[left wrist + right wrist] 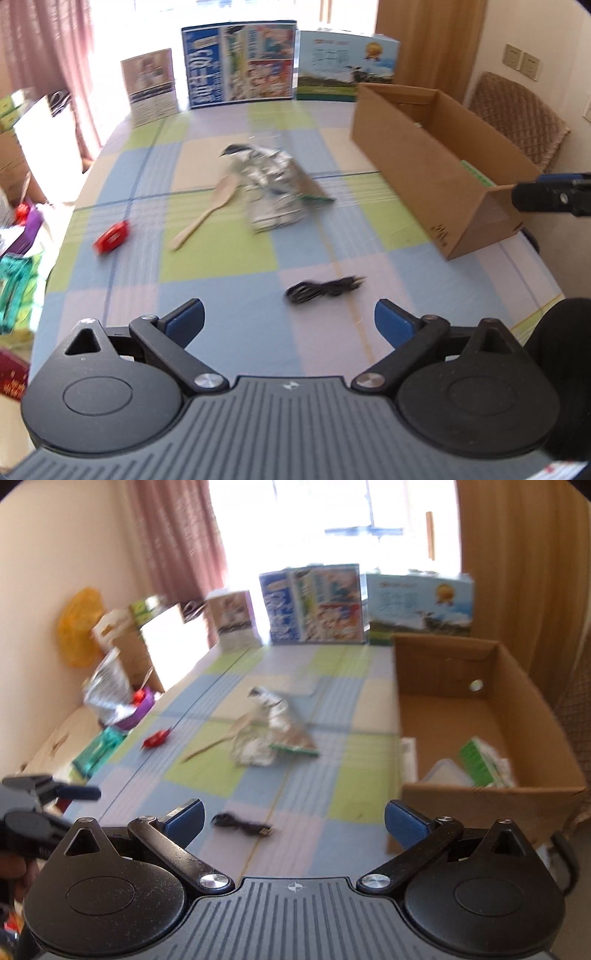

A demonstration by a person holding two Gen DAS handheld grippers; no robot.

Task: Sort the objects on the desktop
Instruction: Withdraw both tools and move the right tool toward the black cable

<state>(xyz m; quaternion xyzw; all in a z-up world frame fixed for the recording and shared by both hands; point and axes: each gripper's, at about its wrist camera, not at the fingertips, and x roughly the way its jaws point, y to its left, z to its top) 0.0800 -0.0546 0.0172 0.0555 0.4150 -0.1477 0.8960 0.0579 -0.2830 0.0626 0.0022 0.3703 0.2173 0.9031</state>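
Note:
A checked tablecloth (221, 258) carries a crumpled silver foil bag (273, 184), a wooden spoon (207, 214), a small red object (112, 236) and a coiled black cable (325, 288). My left gripper (288, 325) hangs open above the near table, empty, the cable just beyond its fingers. My right gripper (293, 821) is open and empty too, with the cable (243, 825) lying between and beyond its fingers. The foil bag (269, 734), spoon (221, 738) and red object (157, 738) lie farther off. An open cardboard box (491, 786) on the right holds a green packet (480, 760) and a clear container (447, 771).
Printed cartons (240, 62) stand along the table's far edge. The cardboard box (436, 177) fills the right side. A woven chair (517, 114) stands behind it. Bags and boxes (114, 686) crowd the floor at the left. The other gripper shows at each frame's edge (550, 195) (48, 801).

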